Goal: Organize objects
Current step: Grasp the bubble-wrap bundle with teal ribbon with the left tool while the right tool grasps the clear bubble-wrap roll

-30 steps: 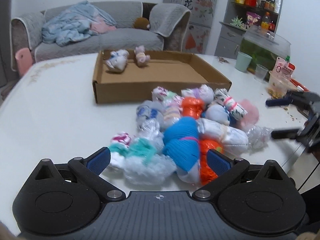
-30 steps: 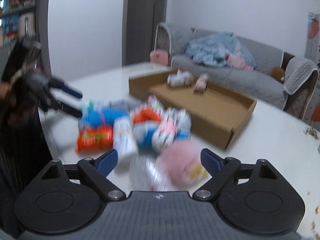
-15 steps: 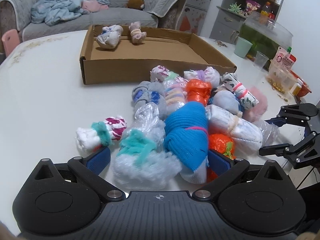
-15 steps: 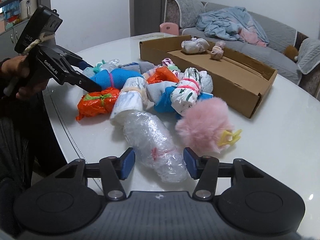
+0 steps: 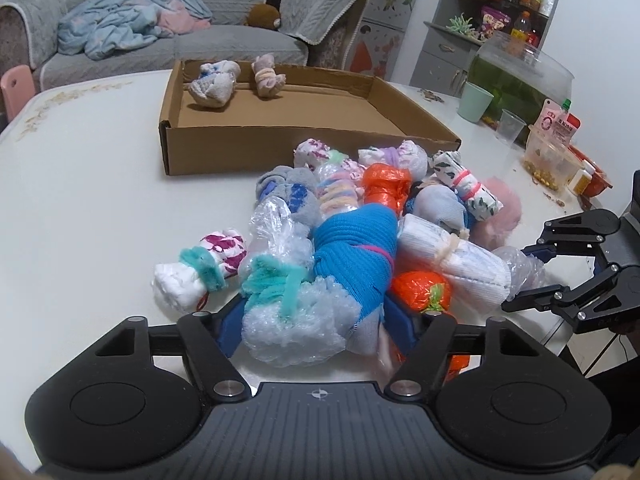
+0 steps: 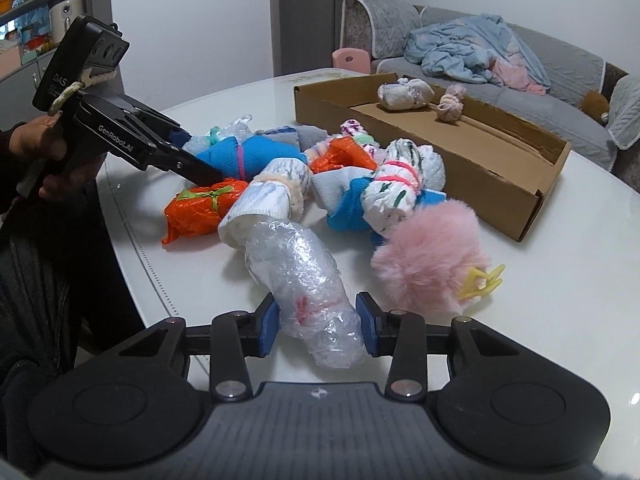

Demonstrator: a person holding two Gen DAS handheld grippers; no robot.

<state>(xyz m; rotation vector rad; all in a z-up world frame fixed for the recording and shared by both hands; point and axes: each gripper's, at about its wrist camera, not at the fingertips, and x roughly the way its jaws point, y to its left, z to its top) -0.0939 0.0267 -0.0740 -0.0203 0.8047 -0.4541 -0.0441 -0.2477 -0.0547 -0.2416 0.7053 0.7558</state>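
Observation:
A heap of rolled bundles lies on the white table [image 5: 80,184] in front of a shallow cardboard box [image 5: 280,140] that holds two bundles [image 5: 212,84]. My left gripper [image 5: 316,320] has closed around a bubble-wrap bundle tied with teal yarn [image 5: 292,312] and the end of a blue knit roll [image 5: 352,256]. My right gripper [image 6: 318,330] has its pads against a clear plastic-wrapped roll [image 6: 304,280]; it also shows in the left wrist view [image 5: 528,276]. A pink fluffy ball [image 6: 428,256] lies right of that roll.
The table edge runs close in front of both grippers. A green cup [image 5: 474,100], a clear cup [image 5: 510,126] and food containers [image 5: 552,160] stand at the table's far right. A grey sofa [image 5: 160,36] with a blue blanket is behind the table.
Both grippers moved forward to the heap and narrowed: the left around the teal-tied bubble-wrap bundle, the right onto the clear plastic roll.

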